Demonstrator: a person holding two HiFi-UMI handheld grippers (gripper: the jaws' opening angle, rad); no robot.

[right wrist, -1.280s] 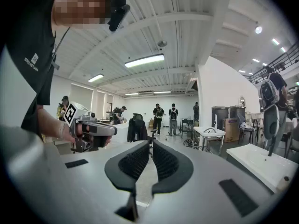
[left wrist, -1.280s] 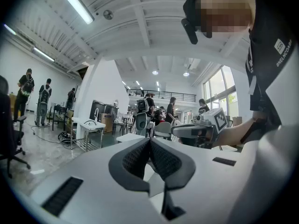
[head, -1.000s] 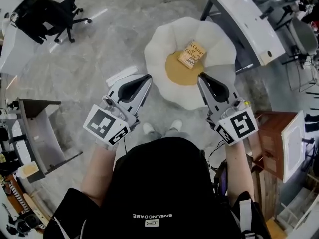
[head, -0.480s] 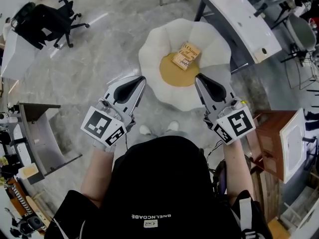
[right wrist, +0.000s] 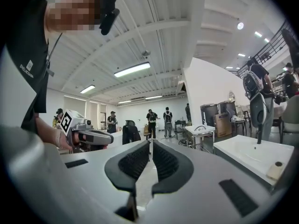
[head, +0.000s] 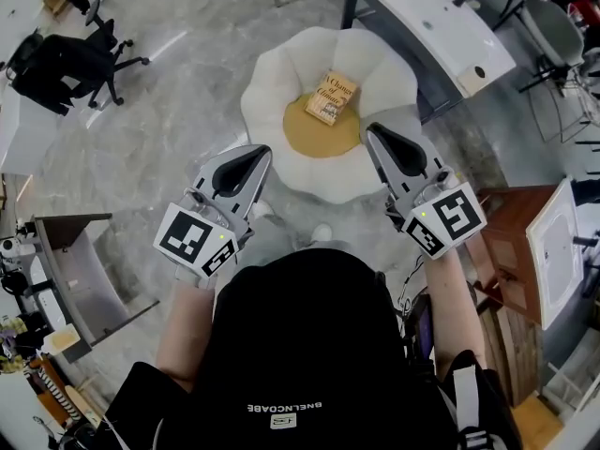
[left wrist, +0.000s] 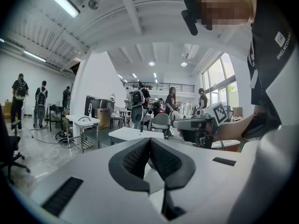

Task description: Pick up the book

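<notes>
The left hand-held gripper (head: pixel 261 153) and the right hand-held gripper (head: pixel 373 134) are both closed on nothing (jaws pinched together). Ahead, between them, a slim tan book (head: pixel 330 97) with dark cover lettering lies flat and askew on the mustard seat (head: pixel 323 137) of a white petal-shaped chair (head: pixel 281 82).

Book (head: pixel 331 97) on cushioned chair (head: pixel 281 101), desk (head: pixel 422 22) at right
</notes>
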